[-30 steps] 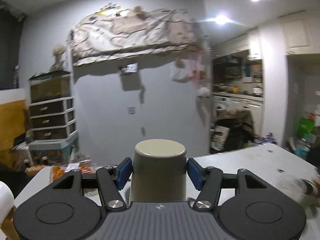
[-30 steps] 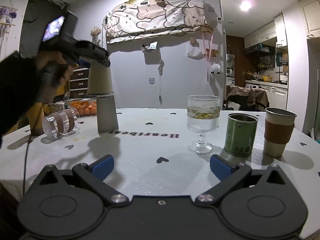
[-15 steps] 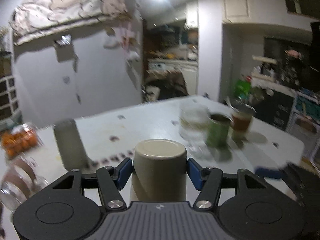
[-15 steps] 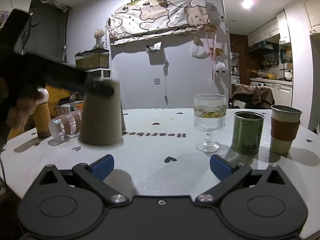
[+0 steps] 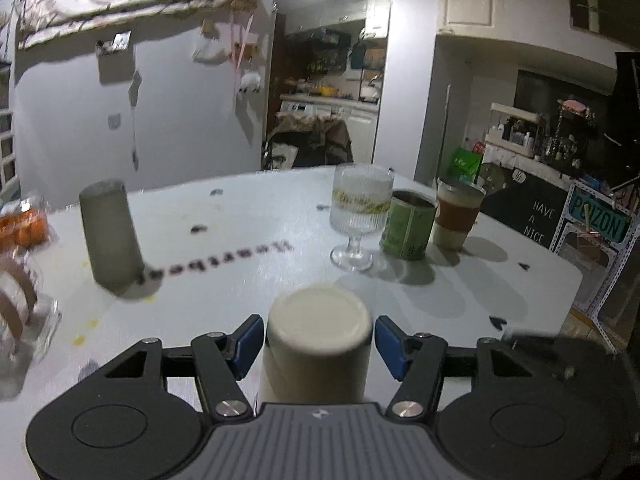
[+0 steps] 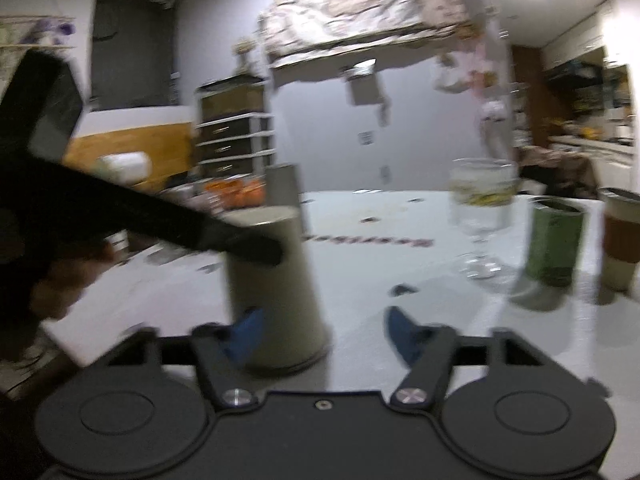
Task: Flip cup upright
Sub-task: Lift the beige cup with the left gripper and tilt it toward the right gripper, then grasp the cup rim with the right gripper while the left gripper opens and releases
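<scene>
Looking along our left claw [image 5: 318,344], we see the beige cup [image 5: 318,336] base-up between the blue pads [image 5: 246,344], which seem to press its sides, though blur hides the contact. Only this view shows the stemmed glass [image 5: 358,220] at 1 o'clock and the grey tumbler [image 5: 110,236] at 10 o'clock sharply. From our right claw [image 6: 322,334], open and holding nothing, we see the cup [image 6: 272,280] standing mouth-down on the white table [image 6: 400,280], the left claw [image 6: 240,246] reaching across it from 9 o'clock.
</scene>
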Available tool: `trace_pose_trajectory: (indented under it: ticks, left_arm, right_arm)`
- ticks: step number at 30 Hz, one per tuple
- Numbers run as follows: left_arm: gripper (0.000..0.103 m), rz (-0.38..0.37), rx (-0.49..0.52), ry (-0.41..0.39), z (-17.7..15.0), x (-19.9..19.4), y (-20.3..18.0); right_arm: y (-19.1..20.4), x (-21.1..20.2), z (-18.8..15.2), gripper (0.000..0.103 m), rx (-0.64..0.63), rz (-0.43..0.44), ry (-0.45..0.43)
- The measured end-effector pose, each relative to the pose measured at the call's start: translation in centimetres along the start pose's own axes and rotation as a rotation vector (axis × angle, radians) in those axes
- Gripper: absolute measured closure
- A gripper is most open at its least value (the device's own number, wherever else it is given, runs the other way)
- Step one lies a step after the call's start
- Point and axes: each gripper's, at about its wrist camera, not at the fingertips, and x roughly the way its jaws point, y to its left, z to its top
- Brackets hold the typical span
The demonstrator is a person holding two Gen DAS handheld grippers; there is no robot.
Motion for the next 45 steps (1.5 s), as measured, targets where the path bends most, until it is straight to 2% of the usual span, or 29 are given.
trace_pose_trajectory:
  ticks: [2,4,7,9,10,11,13,15,16,18,25,30,35,37,40,41,43,45]
  left_arm:
    - [0.030,-0.004,0.020,-0.029,0.6,0.2,-0.2]
    - [0.029,0.003,0.039,-0.051,1.1,0.5,-0.3]
    - [0.030,0.009,0.037,-0.045,1.6,1.6,-0.2]
    - [0.035,0.005,0.014,-0.025,1.8,2.2,0.3]
    - [0.045,-0.001,0.000,-0.016,1.8,2.4,0.6]
    - [0.049,-0.014,-0.019,-0.010,1.7,2.4,0.9]
    - [0.052,-0.035,-0.058,-0.006,1.6,2.0,1.4]
    - [0.054,-0.039,-0.061,-0.020,1.3,1.1,1.5]
    - [0.055,-0.041,-0.061,-0.028,1.2,0.5,1.6]
    - [0.055,-0.040,-0.070,-0.042,0.8,-0.7,1.7]
    - [0.055,-0.010,-0.103,-0.121,-1.4,-4.5,1.6]
    - [0.055,0.001,-0.132,-0.183,-3.5,-6.1,1.5]
    - [0.055,0.027,-0.142,-0.227,-5.4,-7.6,0.9]
    - [0.055,0.020,-0.150,-0.223,-6.2,-7.9,0.9]
    - [0.055,0.017,-0.182,-0.166,-7.2,-7.2,1.3]
    - [0.055,0.034,-0.176,-0.172,-7.6,-7.1,1.4]
    - [0.054,0.064,-0.160,-0.131,-8.1,-6.6,1.5]
    - [0.054,0.030,-0.196,-0.133,-8.5,-6.5,2.1]
  right_arm:
    - [0.7,0.1,0.0,0.054,-0.020,0.051,0.007]
    - [1.3,0.3,0.1,0.061,-0.035,0.114,0.015]
    - [2.1,0.9,0.1,0.066,-0.046,0.198,0.041]
    - [2.5,1.5,0.0,0.070,-0.042,0.243,0.069]
    - [2.6,2.0,0.0,0.072,-0.036,0.263,0.088]
    - [2.7,2.5,0.0,0.074,-0.027,0.277,0.106]
    - [2.6,3.6,-0.2,0.080,0.002,0.285,0.143]
    - [2.5,4.2,-0.3,0.084,0.034,0.258,0.163]
    - [2.2,4.5,-0.3,0.091,0.058,0.253,0.171]
    - [1.8,4.6,-0.4,0.097,0.105,0.264,0.175]
    - [1.6,4.5,-0.3,0.096,0.140,0.226,0.171]
    - [1.1,3.7,-0.1,0.088,0.152,0.201,0.167]
    - [0.1,3.9,-0.1,0.088,0.167,0.181,0.170]
    - [0.0,4.0,-0.1,0.088,0.168,0.177,0.173]
    - [0.1,4.1,0.0,0.088,0.164,0.167,0.172]
    - [0.1,4.1,0.1,0.088,0.162,0.162,0.173]
    - [0.1,4.0,0.1,0.088,0.165,0.150,0.175]
    - [-0.3,4.1,0.2,0.088,0.177,0.140,0.176]
